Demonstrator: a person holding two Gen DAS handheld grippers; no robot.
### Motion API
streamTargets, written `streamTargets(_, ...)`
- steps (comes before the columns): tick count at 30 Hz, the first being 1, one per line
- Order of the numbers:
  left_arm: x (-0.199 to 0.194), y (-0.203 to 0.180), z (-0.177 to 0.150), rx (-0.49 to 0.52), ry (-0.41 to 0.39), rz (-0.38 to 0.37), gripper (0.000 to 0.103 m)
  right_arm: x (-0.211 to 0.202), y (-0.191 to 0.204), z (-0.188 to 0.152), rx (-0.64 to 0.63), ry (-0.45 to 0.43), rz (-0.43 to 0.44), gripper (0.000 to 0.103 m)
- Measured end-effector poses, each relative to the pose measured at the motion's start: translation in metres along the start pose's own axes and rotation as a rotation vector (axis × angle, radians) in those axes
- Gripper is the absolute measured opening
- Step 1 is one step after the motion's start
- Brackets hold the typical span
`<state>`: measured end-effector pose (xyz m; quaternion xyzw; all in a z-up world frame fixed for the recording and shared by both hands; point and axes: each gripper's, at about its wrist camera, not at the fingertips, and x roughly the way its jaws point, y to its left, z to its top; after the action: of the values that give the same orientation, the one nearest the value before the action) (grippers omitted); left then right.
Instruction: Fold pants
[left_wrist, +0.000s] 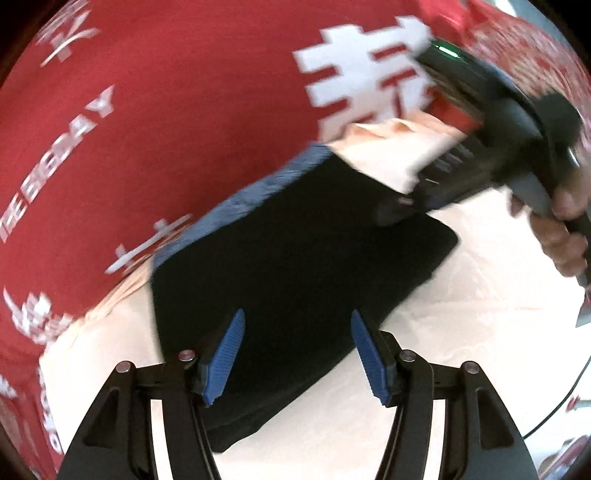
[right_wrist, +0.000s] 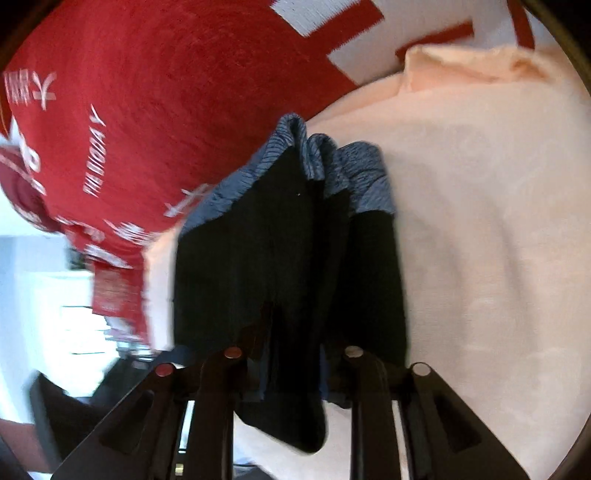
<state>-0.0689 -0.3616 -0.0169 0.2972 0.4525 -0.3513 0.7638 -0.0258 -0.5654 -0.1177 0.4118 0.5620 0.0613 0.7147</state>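
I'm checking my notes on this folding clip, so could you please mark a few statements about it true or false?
1. The pants are black with a blue-grey waistband. True.
2. The left hand-held gripper is shut on the pants. False: it is open.
3. The right hand-held gripper holds pants fabric. True.
4. The pants lie on a green cloth. False: on a pale peach cloth.

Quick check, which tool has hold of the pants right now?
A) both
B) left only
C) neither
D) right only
D: in the right wrist view the right tool is closed on a bunched fold of the black pants, while in the left wrist view the left tool hangs open above them with its blue pads spread apart.
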Motion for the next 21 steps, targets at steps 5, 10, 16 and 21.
streamTargets(5, 0.013, 0.06, -0.011, -0.183, 0.079, 0.101, 0.062, -0.009, 0.018, -0.007, -0.053, -0.02, -0.197, 0.029)
streamTargets(10, 0.03, 0.091, -0.028, -0.293, 0.145, 0.118, 0.062, -0.025, 0.021, -0.022, 0.002, -0.058, -0.291, 0.029)
streamTargets(16, 0.043, 0.086, -0.045, -0.314, 0.191, 0.091, 0.071, -0.039, 0.032, -0.054, 0.026, -0.095, -0.335, 0.03)
streamTargets(21, 0.054, 0.099, -0.047, -0.363, 0.212, 0.07, 0.082, -0.032, 0.034, -0.07, 0.088, -0.077, -0.324, 0.036)
